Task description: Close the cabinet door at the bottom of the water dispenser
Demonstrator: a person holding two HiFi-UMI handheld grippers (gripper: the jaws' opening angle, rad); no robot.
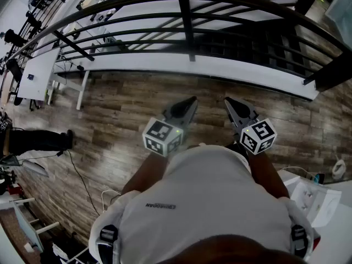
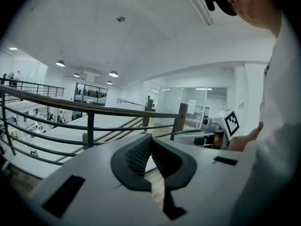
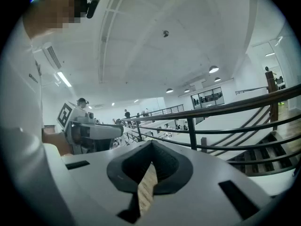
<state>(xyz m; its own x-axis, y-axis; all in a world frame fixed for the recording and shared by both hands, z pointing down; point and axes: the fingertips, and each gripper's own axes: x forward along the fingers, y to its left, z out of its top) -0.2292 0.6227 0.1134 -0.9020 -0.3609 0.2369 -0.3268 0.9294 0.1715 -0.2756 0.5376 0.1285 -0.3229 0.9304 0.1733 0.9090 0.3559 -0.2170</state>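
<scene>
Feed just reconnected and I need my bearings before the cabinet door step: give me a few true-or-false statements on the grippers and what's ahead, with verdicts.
The left gripper is shut and empty. True.
The right gripper holds a cup. False: it is shut on nothing.
A dark railing runs across ahead of both grippers. True.
A water dispenser stands in the head view. False: none shows; only wood floor and the railing lie ahead.

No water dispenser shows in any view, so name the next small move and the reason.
Probably turn around to look for it: the left gripper and right gripper are shut and empty, facing only the railing and wooden floor, with no cabinet door in sight.
</scene>
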